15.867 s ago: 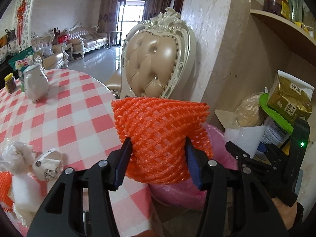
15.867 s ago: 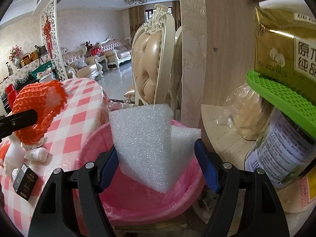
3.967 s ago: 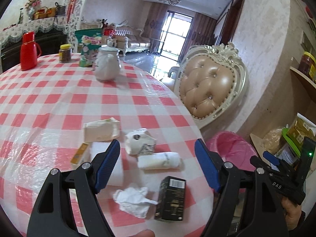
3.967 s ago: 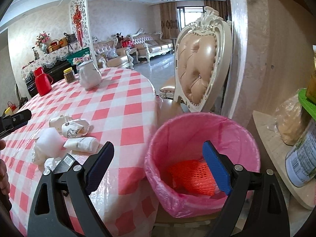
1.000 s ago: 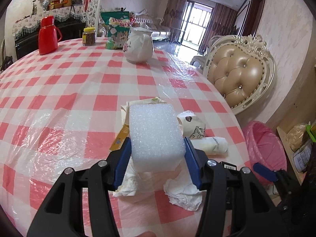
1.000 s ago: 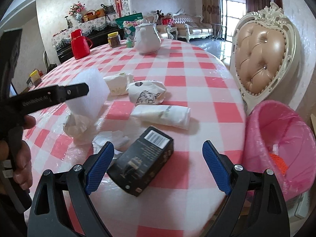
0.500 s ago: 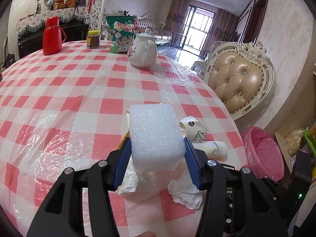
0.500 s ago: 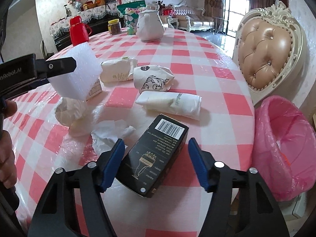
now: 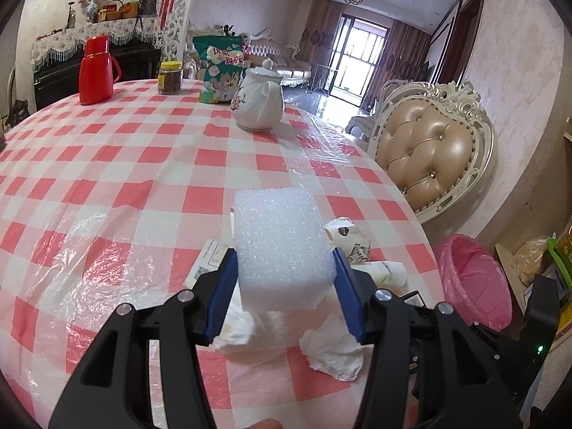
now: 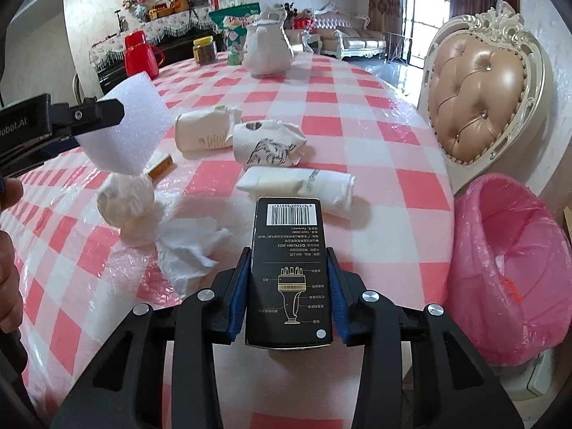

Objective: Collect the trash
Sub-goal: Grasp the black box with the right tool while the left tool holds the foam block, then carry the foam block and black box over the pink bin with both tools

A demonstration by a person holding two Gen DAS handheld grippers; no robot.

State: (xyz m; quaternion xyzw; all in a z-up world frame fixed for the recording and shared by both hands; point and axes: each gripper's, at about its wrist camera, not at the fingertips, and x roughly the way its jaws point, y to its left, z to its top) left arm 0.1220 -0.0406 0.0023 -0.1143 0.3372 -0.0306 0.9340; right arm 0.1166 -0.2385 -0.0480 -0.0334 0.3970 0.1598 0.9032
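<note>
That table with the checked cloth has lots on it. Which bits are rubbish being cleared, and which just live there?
Part of the job:
- foam block, held in the left gripper
- black box, with the right gripper just closed on it
- crumpled tissue
- rolled paper wrappers
- pink-lined bin

Just lying about:
- white teapot
- red flask
- jar
- green snack bag
- chair

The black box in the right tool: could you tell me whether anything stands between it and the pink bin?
Nothing visible does. The right tool, just closed, grips the black box; only bare tablecloth lies between it and the open bin.
</note>
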